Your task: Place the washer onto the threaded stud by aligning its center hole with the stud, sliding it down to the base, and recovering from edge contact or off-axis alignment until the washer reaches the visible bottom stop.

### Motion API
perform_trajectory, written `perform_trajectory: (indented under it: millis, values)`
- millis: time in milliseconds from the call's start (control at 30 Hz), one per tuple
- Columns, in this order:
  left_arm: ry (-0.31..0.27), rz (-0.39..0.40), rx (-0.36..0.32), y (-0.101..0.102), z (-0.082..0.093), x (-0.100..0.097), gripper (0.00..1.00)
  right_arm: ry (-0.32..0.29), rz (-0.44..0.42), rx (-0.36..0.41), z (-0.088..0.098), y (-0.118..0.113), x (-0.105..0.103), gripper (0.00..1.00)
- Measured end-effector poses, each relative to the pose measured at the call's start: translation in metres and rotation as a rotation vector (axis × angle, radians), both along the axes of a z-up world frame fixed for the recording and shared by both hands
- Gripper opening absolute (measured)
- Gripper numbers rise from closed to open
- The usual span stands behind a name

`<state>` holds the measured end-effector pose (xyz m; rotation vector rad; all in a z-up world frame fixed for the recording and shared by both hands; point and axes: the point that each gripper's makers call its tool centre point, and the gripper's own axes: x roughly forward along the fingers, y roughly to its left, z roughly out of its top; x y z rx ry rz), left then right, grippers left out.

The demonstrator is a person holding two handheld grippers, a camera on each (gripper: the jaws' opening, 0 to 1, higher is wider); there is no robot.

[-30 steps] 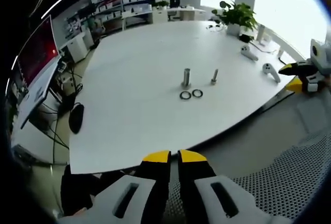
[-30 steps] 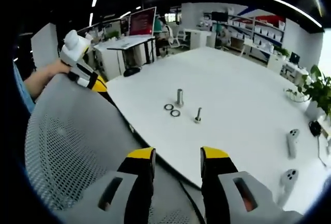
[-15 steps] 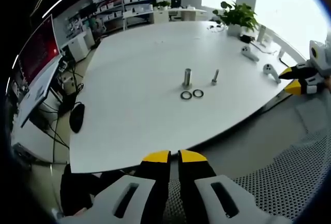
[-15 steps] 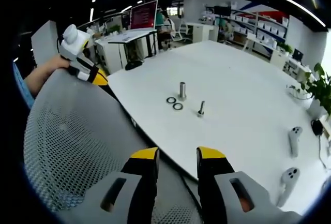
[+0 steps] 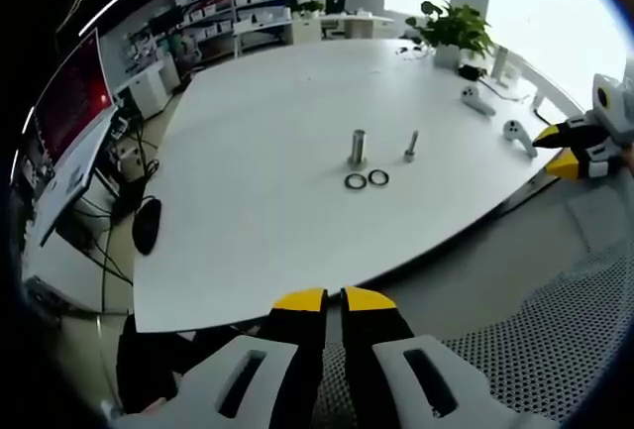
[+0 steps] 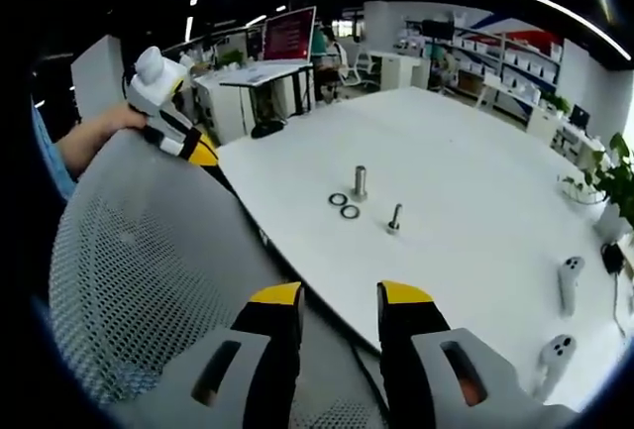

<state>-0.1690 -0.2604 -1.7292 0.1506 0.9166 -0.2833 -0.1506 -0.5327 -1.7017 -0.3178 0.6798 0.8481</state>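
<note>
A broad white worktop [image 5: 258,152] spreads well ahead of the jaws in both views. Near its middle stand a short metal cylinder [image 5: 358,147] and, beside it, a slimmer threaded stud [image 5: 410,146], both upright. Two washers [image 5: 367,180] lie flat side by side just in front of the cylinder. Two white controllers [image 6: 565,320] rest near the worktop's far-right edge, and a potted plant [image 5: 451,31] stands at its far end.

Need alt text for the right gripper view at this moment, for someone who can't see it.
The right gripper, jaws apart and holding nothing, points over a mesh chair back toward a white table where two washers lie flat beside a smooth metal post and a threaded stud. At upper left, a hand holds the left gripper.
</note>
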Motion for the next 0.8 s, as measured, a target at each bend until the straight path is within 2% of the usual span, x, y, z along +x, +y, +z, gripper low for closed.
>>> perform_trajectory:
  millis: [67,100,367,433,500,567,700,800]
  values:
    - [-0.001,0.003,0.0,0.0,0.0,0.0,0.03,-0.007,0.012,0.009,0.002,0.002,-0.001,0.32]
    - [-0.001,0.004,0.0,0.001,0.0,0.0,0.03,-0.038,0.05,0.037,0.007,0.008,-0.001,0.32]
    - [0.016,-0.021,0.007,0.001,-0.003,-0.001,0.03,-0.008,0.224,0.044,0.007,0.026,-0.02,0.33]
    - [0.014,-0.02,0.007,0.002,-0.003,0.0,0.03,-0.052,0.261,0.078,0.016,0.031,-0.019,0.33]
    - [0.014,-0.02,0.008,0.001,-0.002,-0.001,0.03,-0.033,0.284,0.086,0.017,0.031,-0.02,0.34]
    - [0.014,-0.02,0.008,0.001,-0.002,-0.001,0.03,-0.032,0.314,0.058,0.015,0.032,-0.017,0.36]
    - [0.013,-0.021,0.009,-0.001,-0.002,-0.001,0.03,-0.044,0.475,-0.064,0.013,0.035,-0.018,0.37]
    - [0.012,-0.016,0.005,0.0,-0.002,-0.001,0.03,-0.093,0.542,-0.109,0.023,0.046,-0.006,0.37]
